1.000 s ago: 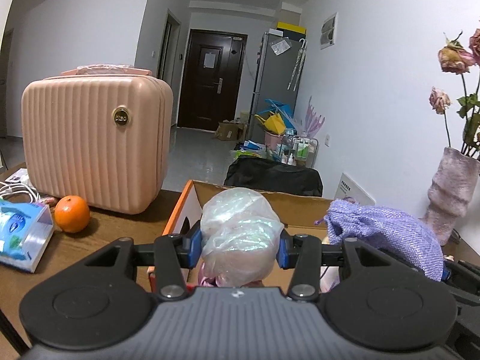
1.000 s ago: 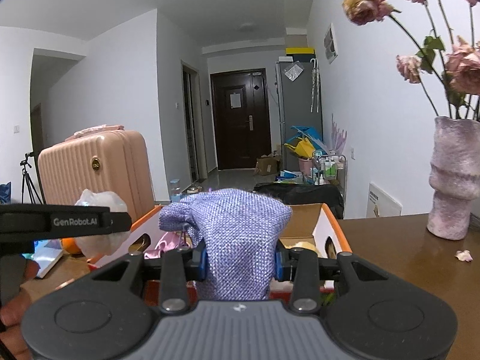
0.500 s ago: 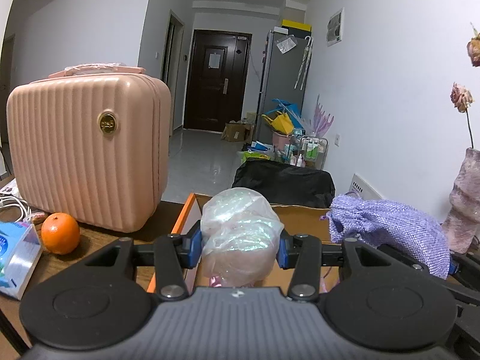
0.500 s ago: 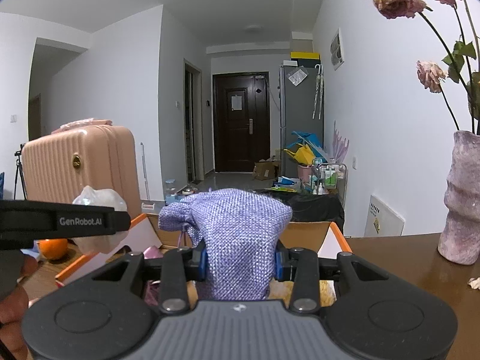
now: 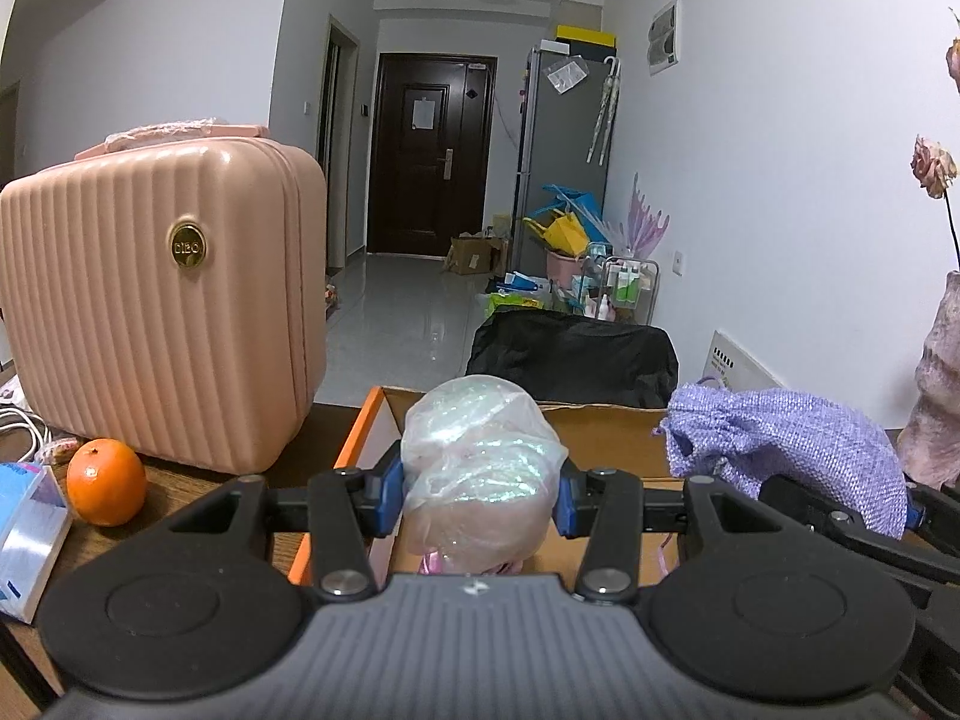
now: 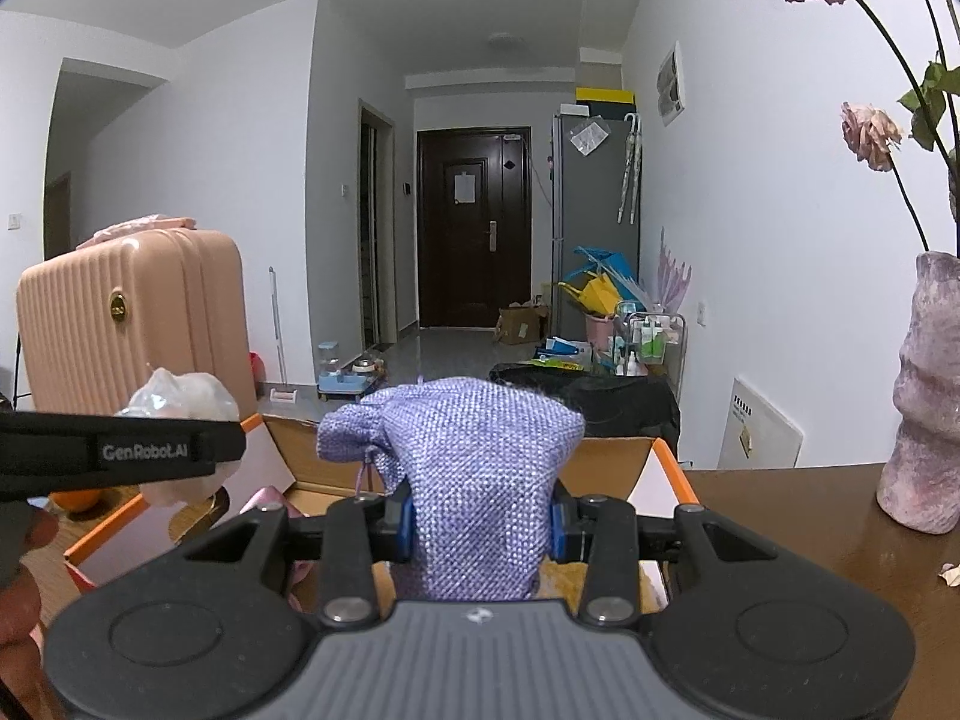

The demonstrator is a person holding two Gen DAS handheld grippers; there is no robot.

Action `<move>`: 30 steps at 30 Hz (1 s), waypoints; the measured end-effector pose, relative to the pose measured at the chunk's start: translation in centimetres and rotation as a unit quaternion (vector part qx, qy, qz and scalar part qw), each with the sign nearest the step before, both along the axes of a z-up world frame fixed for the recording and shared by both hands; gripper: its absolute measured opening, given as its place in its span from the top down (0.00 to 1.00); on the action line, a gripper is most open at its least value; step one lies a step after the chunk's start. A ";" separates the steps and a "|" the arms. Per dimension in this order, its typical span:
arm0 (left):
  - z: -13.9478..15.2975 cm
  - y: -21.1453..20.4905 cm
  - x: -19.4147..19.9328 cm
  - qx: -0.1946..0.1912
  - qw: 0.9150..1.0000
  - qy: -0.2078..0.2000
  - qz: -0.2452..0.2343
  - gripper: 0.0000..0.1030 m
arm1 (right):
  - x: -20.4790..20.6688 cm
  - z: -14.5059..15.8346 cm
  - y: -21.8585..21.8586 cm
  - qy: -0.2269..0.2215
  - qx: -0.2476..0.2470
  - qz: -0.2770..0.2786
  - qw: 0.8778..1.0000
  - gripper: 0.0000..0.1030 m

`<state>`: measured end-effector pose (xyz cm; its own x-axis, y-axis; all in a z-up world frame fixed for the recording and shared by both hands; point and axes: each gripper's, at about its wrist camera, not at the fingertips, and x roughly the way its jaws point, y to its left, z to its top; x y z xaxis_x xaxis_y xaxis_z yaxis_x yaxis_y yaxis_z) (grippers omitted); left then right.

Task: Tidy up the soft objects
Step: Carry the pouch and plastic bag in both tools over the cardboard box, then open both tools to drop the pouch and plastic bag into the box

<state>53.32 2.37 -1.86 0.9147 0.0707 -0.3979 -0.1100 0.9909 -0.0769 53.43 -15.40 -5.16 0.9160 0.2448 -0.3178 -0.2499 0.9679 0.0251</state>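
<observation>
Both hands are full, and both loads hang over the open cardboard box [image 5: 606,420] on the wooden table [image 6: 780,516]. The left gripper [image 5: 477,495] has its jaws drawn in narrow against a crinkly plastic bundle [image 5: 480,468], which bulges up between the blue pads. The right gripper [image 6: 480,519] is pinched the same way on a purple woven pouch [image 6: 474,480], its gathered mouth and drawstring flopping to the left.

From the left camera the pouch sits just to the right of the bundle, both above the box's near half. The box, with orange-edged flaps, is at the near middle of the table; a pink suitcase [image 5: 156,306] stands at its left with an orange [image 5: 106,482] beside it, and a vase [image 6: 924,396] of dried roses stands off to the right.

I'd say this is the carrying-and-placing step: two soft things brought over the box, neither yet let go. Next, each one needs lowering inside the walls, clear of the pink items already lying at the bottom, before the jaws let go. Being soft, either may cling to a pad or spring over the rim.
</observation>
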 end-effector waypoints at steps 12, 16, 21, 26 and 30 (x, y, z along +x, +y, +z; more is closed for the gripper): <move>0.5 -0.3 -0.8 0.011 0.999 -0.014 0.028 0.10 | 0.5 0.0 -0.2 0.012 -0.012 -0.024 1.000 0.18; 0.5 -0.5 -1.2 0.017 0.999 -0.020 0.037 0.00 | 0.2 0.0 -0.2 0.002 -0.017 -0.035 0.999 0.00; 0.5 -0.5 -1.1 0.017 0.999 -0.015 0.039 0.00 | 0.1 0.1 0.0 -0.002 -0.025 -0.040 0.999 0.00; 0.5 -0.4 -1.0 0.017 0.999 -0.014 0.040 0.00 | -0.1 0.3 0.0 -0.003 -0.025 -0.037 0.999 0.00; 0.5 -0.4 -1.0 0.017 0.999 -0.015 0.039 0.00 | -0.2 0.3 0.0 -0.005 -0.025 -0.037 0.999 0.00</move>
